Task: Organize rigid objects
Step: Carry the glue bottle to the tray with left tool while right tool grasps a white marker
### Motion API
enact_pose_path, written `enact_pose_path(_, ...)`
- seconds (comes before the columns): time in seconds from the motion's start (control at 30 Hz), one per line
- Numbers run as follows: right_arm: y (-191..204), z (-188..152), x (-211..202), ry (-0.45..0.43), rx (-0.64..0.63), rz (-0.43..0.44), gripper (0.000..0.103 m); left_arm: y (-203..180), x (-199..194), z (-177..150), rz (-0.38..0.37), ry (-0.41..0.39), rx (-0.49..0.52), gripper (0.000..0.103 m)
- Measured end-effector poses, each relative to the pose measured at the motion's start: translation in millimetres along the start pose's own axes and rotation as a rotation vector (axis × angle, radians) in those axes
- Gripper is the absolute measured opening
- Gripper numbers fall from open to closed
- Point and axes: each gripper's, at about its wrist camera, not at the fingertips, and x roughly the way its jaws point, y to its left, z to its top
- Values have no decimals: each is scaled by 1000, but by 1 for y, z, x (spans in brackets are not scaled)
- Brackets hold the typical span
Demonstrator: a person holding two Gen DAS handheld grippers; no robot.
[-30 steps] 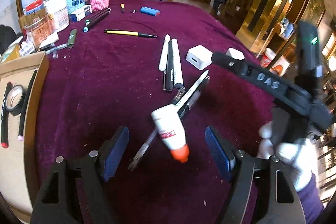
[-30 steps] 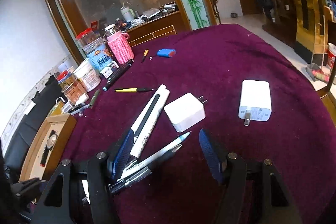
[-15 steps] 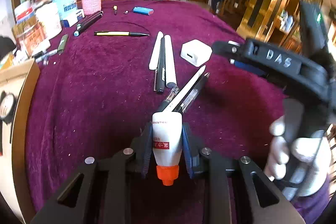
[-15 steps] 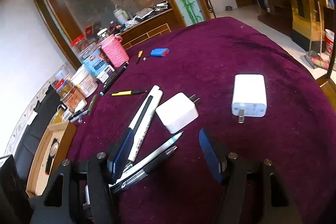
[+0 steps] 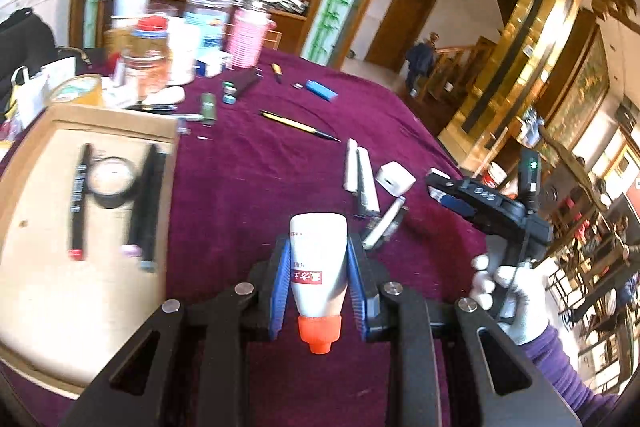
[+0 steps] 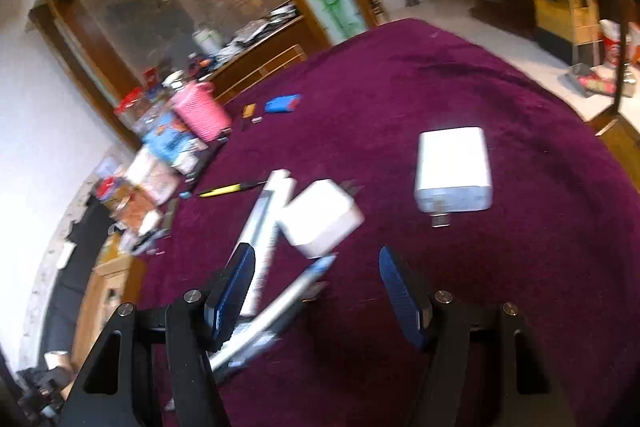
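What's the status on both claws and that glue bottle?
Left claw shut on white orange-capped glue bottle, off the cloth. Right claw open over pens. Nothing in the way.

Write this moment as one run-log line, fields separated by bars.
left gripper: shut on glue bottle, lifted | right gripper: open, empty, above pens | wooden tray: holds pens, tape

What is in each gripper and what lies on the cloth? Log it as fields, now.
left gripper: shut on the glue bottle, orange cap toward the camera
right gripper: open, nothing gripped, above the pens
cardboard tray: holds two dark pens and a tape roll
cloth: large white charger, small white charger, yellow pen, blue lighter
far edge: pink cup, jars
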Motion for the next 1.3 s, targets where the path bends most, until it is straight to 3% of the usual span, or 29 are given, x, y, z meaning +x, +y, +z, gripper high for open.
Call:
enact_pose_path(0.13,35,15,20,105,-39,110,69,34,-10,0,8,-18,-61,26)
enact_pose_path(0.23,53,30,63,241,5,210,69,58,-15,-1,10,-27,-113,26)
enact_pose_path(0.43,67,36,129,365,39,164,68,97,-28,0,38,-51,-169,26)
enact_pose_path(0.73,74,45,145,367,-28,-25,67,131,-26,-3,40,-52,-218,26)
enact_pose_path(0.87,96,41,161,363,-143,-181,65,136,-26,-6,40,-47,-234,26)
enact_pose_path(1.0,111,31,164,307,-273,-374,22,142,-37,-6,64,-65,-246,26)
enact_pose_path(1.07,104,32,159,290,-260,-365,14,146,-43,-6,82,-71,-249,26)
enact_pose_path(1.2,86,37,138,262,-151,-253,13,159,-46,3,149,-45,-245,26)
enact_pose_path(1.3,94,36,120,237,-121,-151,13,171,-36,18,241,-2,-226,26)
